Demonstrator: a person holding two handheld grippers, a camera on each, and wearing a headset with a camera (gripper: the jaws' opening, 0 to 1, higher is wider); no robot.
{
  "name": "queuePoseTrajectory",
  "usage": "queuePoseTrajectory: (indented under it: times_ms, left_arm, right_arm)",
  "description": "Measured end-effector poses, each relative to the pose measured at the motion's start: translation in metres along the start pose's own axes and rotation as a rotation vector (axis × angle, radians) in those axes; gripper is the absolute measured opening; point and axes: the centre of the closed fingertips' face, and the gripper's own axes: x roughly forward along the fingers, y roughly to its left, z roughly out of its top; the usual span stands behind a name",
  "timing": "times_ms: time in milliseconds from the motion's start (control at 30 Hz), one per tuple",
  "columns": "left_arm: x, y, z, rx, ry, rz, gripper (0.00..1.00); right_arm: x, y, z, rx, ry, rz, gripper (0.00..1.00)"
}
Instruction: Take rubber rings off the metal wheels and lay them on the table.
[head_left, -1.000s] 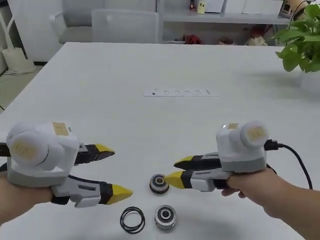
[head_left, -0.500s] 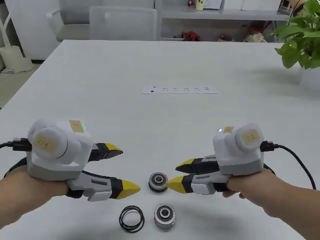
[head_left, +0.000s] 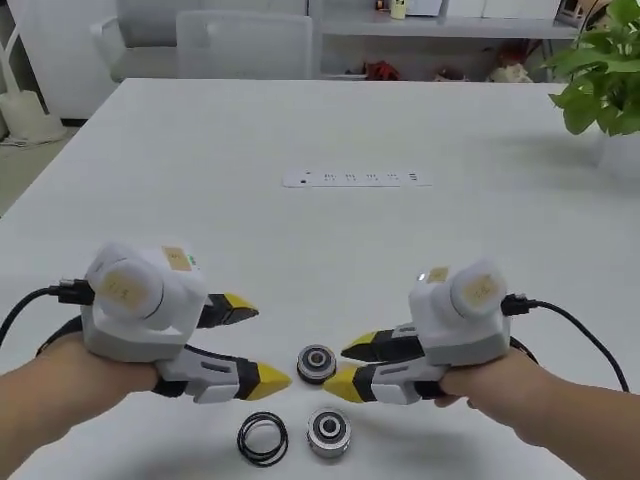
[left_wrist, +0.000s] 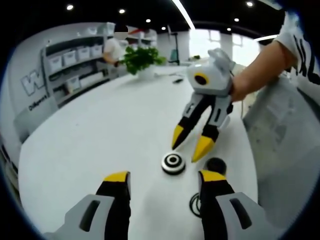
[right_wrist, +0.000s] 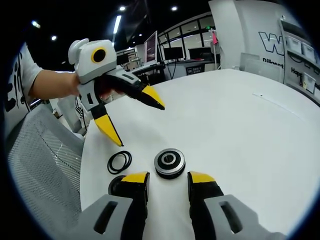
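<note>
Rubber rings (head_left: 264, 438) lie loose on the white desk (head_left: 320, 250) at the bottom centre of the head view, just beside a metal wheel (head_left: 329, 432) to their right. Slightly higher in the frame, a second wheel (head_left: 317, 362) sits flat between the two claws. The left claw (head_left: 268, 343) points in from the lower left and the right claw (head_left: 338, 367) from the lower right. Both gape open and empty, tips near that wheel. Farther up, a power strip (head_left: 347, 180) lies mid-desk, and a plant (head_left: 600, 70) stands at the upper right.
</note>
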Motion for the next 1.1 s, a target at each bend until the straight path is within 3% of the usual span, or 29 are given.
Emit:
queuePoseTrajectory:
  times_ms: [300,1100]
  left_arm:
    - [0.013,-0.009,-0.002,-0.009,0.011,-0.033,0.51]
    - [0.037,-0.017,-0.001,-0.041,0.012,-0.078,0.34]
  right_arm:
    - [0.002,0.000,-0.005,0.003,0.004,-0.001,0.28]
    - [0.003,0.000,-0.006,0.017,-0.010,-0.005,0.28]
